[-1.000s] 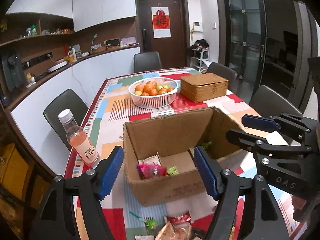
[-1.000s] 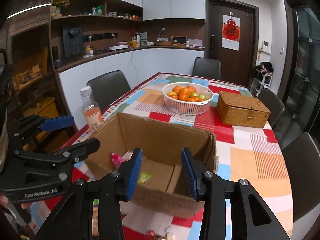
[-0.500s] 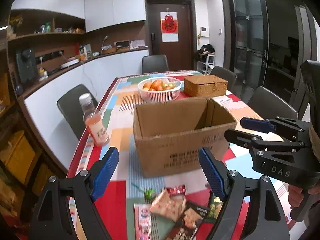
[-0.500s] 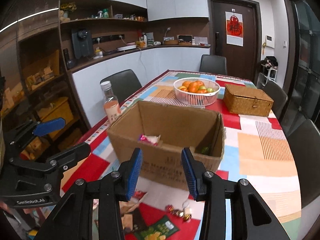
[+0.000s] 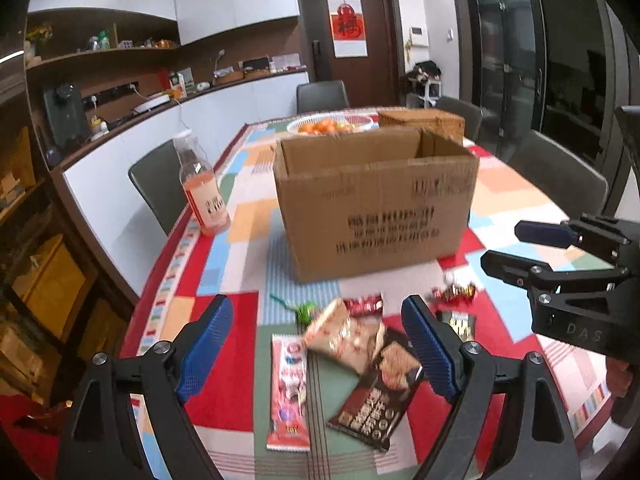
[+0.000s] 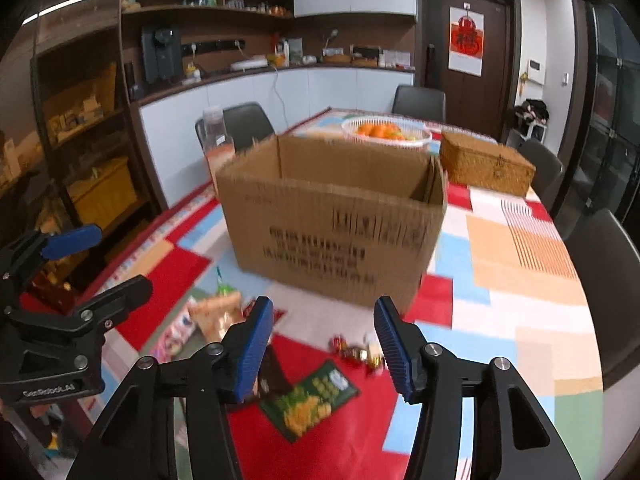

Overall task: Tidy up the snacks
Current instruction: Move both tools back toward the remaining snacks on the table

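On table (image 5: 248,216): open box (image 5: 376,200) mid, snack packs (image 5: 360,364) and candies (image 6: 356,350) loose on cloth just in front. Left gripper (image 5: 318,346) above packs, jaws opening, empty. Right gripper (image 6: 324,346) above candies, jaws opening, empty.

Dim indoor light, fisheye-bent dark edges, and the cardboard box (image 6: 332,220) looks motion-blurred.

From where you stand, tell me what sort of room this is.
Most likely a home dining room with a kitchen counter: a long table with a patterned cloth and chairs around it, a fruit basket, and shelves above the counter.
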Action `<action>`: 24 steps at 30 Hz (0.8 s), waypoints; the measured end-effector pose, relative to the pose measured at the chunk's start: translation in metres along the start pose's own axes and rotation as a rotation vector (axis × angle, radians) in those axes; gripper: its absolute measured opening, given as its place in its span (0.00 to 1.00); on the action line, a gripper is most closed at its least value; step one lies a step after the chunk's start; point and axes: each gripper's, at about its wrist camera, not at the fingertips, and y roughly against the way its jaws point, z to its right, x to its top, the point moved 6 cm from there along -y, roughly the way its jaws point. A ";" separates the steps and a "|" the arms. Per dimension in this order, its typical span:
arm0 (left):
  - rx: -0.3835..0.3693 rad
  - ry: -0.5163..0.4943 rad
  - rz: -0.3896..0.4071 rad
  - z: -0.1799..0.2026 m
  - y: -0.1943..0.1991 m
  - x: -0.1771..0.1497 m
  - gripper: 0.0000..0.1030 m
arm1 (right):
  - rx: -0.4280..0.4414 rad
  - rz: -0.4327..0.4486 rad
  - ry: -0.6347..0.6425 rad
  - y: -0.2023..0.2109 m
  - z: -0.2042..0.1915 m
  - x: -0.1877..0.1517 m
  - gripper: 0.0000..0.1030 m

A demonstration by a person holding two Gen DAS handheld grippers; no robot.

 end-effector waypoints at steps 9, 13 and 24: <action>0.013 0.012 -0.041 -0.001 -0.017 -0.032 0.84 | -0.074 -0.062 0.072 -0.010 -0.002 -0.033 0.52; -0.028 0.037 -0.097 0.001 -0.035 -0.042 0.84 | -0.101 -0.071 0.114 -0.016 -0.003 -0.041 0.52; -0.096 0.097 -0.181 0.000 -0.080 -0.049 0.82 | -0.074 -0.136 0.118 -0.056 0.003 -0.046 0.52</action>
